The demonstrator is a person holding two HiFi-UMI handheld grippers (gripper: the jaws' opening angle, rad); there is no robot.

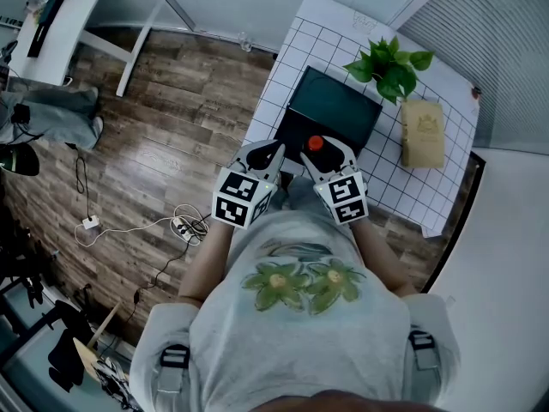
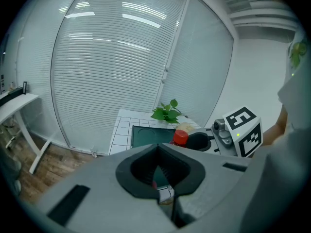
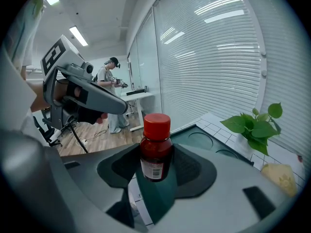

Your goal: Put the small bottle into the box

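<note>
Right gripper point(image 1: 322, 151): you had its 2 jaws clamped on the small bottle point(image 3: 155, 147), 1 pad on each side of the dark body. The bottle stood upright, with its red cap above the jaws and a white label strip facing the camera.

Left gripper point(image 2: 158, 148): the jaws met at the tips and nothing was held between them. It hung just beside the right gripper, on your left, at about the same height.

Bottle location: in the head view the red cap sat over the near end of the dark green box point(image 1: 339, 101), at the table edge closest to you. The views did not show whether the bottle touched the box.

Box: it lay on the white grid-patterned table point(image 1: 300, 33), and the right gripper view showed round recesses in its green surface.

Other items on the table: 1 green plant point(image 1: 390, 65) at the far side of the box, and 1 tan packet point(image 1: 423, 133) to the right of the box, clear of it.
</note>
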